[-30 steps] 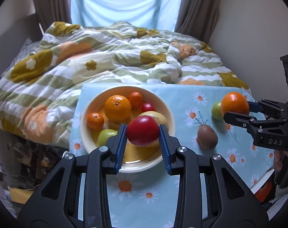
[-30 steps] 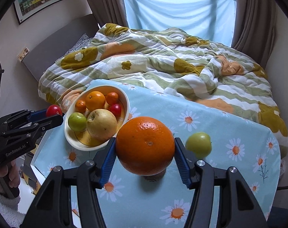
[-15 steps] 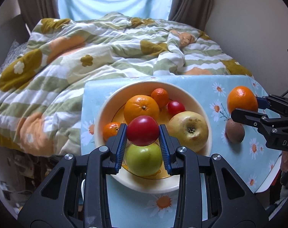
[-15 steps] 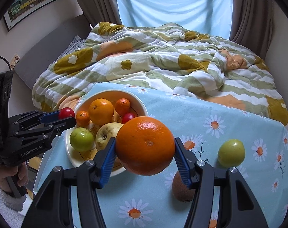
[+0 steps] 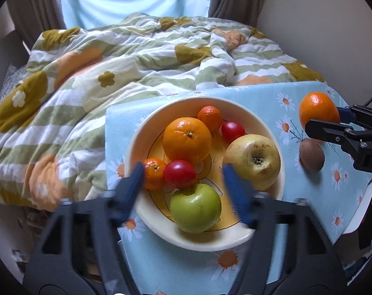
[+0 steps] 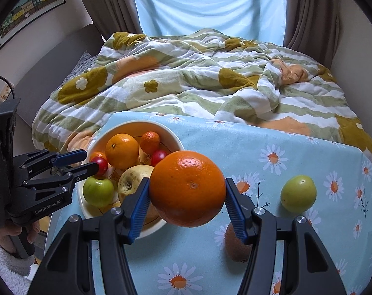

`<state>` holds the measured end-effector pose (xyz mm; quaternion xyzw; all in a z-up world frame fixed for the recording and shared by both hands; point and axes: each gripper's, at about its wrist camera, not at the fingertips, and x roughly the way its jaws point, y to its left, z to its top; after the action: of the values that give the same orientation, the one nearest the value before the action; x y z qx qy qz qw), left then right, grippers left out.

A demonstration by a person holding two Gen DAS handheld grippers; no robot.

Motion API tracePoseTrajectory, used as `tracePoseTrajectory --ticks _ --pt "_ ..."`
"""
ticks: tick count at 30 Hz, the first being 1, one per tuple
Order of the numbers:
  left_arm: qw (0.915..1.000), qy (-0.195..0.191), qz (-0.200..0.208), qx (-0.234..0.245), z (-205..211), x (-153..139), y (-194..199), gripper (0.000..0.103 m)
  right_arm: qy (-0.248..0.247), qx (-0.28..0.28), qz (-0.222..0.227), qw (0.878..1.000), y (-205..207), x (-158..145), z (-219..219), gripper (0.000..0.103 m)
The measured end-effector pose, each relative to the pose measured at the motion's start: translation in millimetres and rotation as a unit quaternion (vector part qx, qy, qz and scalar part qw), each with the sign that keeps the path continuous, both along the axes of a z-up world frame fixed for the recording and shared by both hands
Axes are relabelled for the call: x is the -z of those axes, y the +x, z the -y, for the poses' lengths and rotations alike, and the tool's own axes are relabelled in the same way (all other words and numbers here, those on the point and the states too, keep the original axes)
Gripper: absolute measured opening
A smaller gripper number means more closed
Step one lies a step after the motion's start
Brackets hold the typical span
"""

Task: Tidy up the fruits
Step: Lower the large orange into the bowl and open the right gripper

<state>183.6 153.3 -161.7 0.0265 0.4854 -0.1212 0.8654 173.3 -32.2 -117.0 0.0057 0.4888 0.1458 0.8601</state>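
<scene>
Spreading behind everything is the bed with its striped, flowered quilt, and against it sits the counter under a daisy-print cloth. Near the counter's left end stands the bowl, already holding a big orange, a yellowish apple, a green apple, two mandarins and two small red fruits. The left gripper hangs low over the bowl with its jaws opening wide; one red fruit sits free between them, resting on the green apple and the fruit around it. The right gripper is clamped on a second orange, held above the counter just right of the bowl. A lime-green fruit and a brown kiwi lie loose on the cloth.

Likely trouble: the red fruit is perched on rounded neighbours, so a brush from the withdrawing fingers could roll it aside. The bowl is crowded; dropping the held orange from any height may knock smaller fruit over the rim, toward the nearby counter edge.
</scene>
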Motion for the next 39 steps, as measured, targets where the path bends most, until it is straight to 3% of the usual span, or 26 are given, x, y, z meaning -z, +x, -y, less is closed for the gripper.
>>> tracePoseTrajectory --ticks 4,10,23,39 --pt "0.9999 -0.016 0.002 -0.001 -6 -6 -4 0.103 0.001 0.005 0.003 1.0 0 -1 -2 0.054" --pt "0.9999 -0.009 -0.005 -0.007 -9 -8 -10 0.103 0.006 0.001 0.001 1.0 2 -2 -6 0.054" --pt "0.997 -0.022 -0.009 -0.073 -14 -20 -34 0.103 0.013 -0.061 -0.003 0.998 27 -4 -21 0.054" --pt "0.9916 -0.022 -0.033 -0.123 -6 -3 -43 0.103 0.024 -0.116 -0.034 0.992 75 36 -43 0.055"
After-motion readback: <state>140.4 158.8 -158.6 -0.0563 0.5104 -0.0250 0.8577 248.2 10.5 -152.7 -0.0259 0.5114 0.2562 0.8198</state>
